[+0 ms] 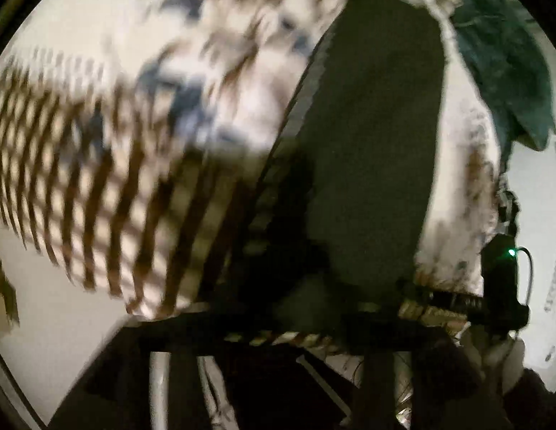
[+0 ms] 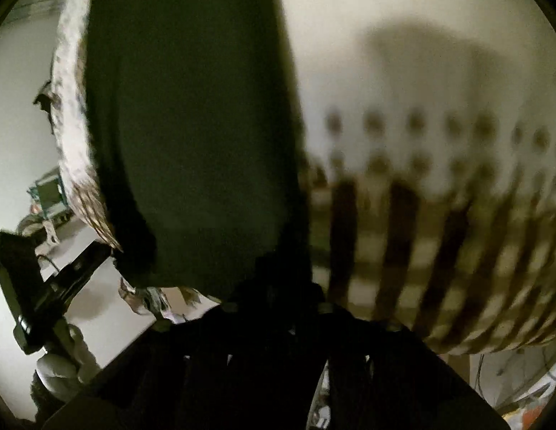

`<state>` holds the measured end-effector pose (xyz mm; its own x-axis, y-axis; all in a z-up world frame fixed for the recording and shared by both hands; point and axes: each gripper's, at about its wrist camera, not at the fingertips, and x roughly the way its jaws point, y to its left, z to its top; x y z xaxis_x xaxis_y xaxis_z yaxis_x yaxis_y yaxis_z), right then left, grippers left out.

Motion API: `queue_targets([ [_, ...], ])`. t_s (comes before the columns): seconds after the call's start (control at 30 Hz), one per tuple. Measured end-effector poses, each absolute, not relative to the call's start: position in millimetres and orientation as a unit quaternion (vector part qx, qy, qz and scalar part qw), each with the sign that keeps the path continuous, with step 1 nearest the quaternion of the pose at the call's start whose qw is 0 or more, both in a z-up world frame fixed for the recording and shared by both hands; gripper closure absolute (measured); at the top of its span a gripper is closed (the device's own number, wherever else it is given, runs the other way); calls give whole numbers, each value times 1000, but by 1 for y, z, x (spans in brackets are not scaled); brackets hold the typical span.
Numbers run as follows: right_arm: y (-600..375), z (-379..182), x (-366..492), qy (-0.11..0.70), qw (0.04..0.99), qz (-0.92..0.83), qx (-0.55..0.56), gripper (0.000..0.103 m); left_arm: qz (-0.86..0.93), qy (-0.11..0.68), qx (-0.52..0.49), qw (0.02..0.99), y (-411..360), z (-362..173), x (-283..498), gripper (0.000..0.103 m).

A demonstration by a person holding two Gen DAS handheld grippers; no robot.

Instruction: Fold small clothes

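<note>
Dark-green finger (image 2: pixel 192 107) of the right gripper (image 2: pixel 278 251) presses into a blurred cream knit garment with brown checked hem (image 2: pixel 439 233), seemingly gripped. The left gripper (image 1: pixel 335 251), its grip indiscernible, hangs against the same cloth above a white table (image 1: pixel 63 304); teal fabric (image 1: pixel 503 64) lies behind.

- A white garment (image 1: pixel 142 136) with brown stripes and blurred dark patches fills the left and upper part of the view, smeared by motion.
- A dark finger (image 1: pixel 371 136) of the left gripper (image 1: pixel 314 258) rises through the middle; cloth lies against both its sides.
- More of the white cloth hangs at its right, striped at its lower hem.
- A dark green cloth (image 1: pixel 507 71) lies at the upper right, on the white tabletop (image 1: pixel 528 215).
- The right gripper (image 1: pixel 500 279), black with a green light, sits at the right edge, a gloved hand (image 1: pixel 500 358) below it.
</note>
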<state>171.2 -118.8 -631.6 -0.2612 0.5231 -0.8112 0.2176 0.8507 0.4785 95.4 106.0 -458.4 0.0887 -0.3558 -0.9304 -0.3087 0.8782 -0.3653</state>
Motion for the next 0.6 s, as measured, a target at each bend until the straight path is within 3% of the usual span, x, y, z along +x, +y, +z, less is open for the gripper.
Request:
queue_targets([
  [0.03,-126,-621,184,771,572,136,244,57,-20,664,-251,704,111,-451,107,39],
  [0.1,-140,-603,211,751,593,129,260,50,-32,641,-268,719,118,-444,147,39],
  [0.23,-166,-585,292,713,632,96,287,50,-62,582,-282,760,115,-454,282,39],
  [0.43,-196,-578,434,657,692,55,294,50,-114,567,-292,762,98,-499,441,41],
  [0.47,-194,-579,450,653,694,50,298,50,-121,563,-280,768,93,-503,454,49],
  [0.5,-194,-583,470,650,695,46,304,50,-127,558,-267,775,89,-507,464,89],
  [0.53,-195,-588,482,648,695,45,309,50,-130,565,-251,775,86,-514,472,98],
  [0.6,-183,-598,501,651,693,38,307,50,-124,563,-238,782,95,-521,472,98],
])
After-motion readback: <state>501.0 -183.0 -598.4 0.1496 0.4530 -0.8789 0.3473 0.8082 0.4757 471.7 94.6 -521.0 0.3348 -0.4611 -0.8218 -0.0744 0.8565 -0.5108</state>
